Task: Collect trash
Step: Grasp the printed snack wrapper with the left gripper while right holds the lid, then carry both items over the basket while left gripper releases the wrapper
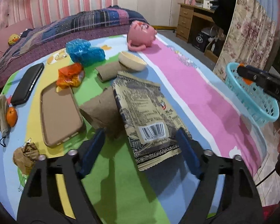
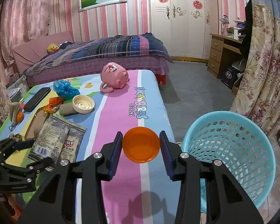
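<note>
Right wrist view: your right tool has its blue pads pressed on either side of an orange plastic cup, held above the pink stripe of the surface. You can read "ANGRY BIRDS SEASONS" on the cover just beyond the cup, printed upside down from where you stand. The turquoise basket sits just to the right, off the surface's right edge, mouth open toward you and near the cup. Floor beyond it is bare grey up to the desk.

Over on the left wrist view, your left tool is spread wide, fingers apart around the near end of a gold snack packet; a barcode label shows on it, digits too blurred to read fully, and the rest of the printing is too small. A cardboard tube lies under the packet's left edge, between your fingers and the tan phone case. Farther back: a second tube, a cream bowl, an orange wrapper, blue crumpled plastic, a black phone and a pink pig cup on its side. A crumpled brown wad sits near the left edge, close to your left finger.
</note>
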The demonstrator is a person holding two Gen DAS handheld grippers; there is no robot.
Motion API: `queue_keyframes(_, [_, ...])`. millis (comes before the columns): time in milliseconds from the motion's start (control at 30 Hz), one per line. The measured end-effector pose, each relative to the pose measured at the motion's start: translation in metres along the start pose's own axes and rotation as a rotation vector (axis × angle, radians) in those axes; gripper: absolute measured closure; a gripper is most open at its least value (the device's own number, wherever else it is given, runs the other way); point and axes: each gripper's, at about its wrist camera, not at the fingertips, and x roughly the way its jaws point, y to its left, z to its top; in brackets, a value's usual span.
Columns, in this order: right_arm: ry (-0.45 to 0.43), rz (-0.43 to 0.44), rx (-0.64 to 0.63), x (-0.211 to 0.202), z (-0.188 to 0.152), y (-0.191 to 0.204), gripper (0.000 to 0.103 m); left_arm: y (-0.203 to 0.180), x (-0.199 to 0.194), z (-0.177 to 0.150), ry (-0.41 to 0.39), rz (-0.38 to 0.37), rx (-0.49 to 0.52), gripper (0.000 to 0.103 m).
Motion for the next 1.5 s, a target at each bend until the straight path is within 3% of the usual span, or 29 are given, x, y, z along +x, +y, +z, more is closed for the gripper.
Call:
queue_keyframes(67, [-0.004,-0.001,0.006,-0.001,0.000,-0.002,0.062,-0.001,0.000,-0.001,-0.003,0.007,0.001,0.034])
queue_keyframes(100, [-0.008,-0.002,0.009,-0.002,0.001,-0.004,0.062,-0.002,-0.002,-0.001,-0.008,0.004,0.006,0.040])
queue_keyframes(233, [-0.017,-0.003,0.019,-0.003,0.002,-0.007,0.062,-0.003,-0.004,0.002,-0.002,-0.048,0.014,0.087])
queue_keyframes(267, [-0.020,-0.002,0.022,-0.004,0.002,-0.008,0.062,-0.004,-0.005,0.002,0.000,-0.056,0.015,0.090])
queue_keyframes(467, [-0.029,-0.005,0.030,-0.006,0.003,-0.013,0.062,-0.009,-0.010,0.006,-0.027,-0.032,0.040,0.097])
queue_keyframes(767, [-0.043,-0.035,0.021,-0.008,0.006,-0.024,0.062,-0.014,-0.036,0.031,-0.133,0.042,0.061,0.101])
queue_keyframes(900, [-0.050,-0.100,0.034,-0.014,0.006,-0.043,0.062,-0.031,-0.038,0.043,-0.165,0.058,0.100,0.102])
queue_keyframes(1167, [-0.078,-0.280,0.162,-0.041,0.002,-0.115,0.062,-0.081,-0.046,0.075,-0.243,-0.006,0.142,0.102])
queue_keyframes(1500, [-0.049,-0.397,0.203,-0.046,-0.015,-0.160,0.062,-0.164,-0.031,0.101,-0.259,-0.142,0.199,0.102])
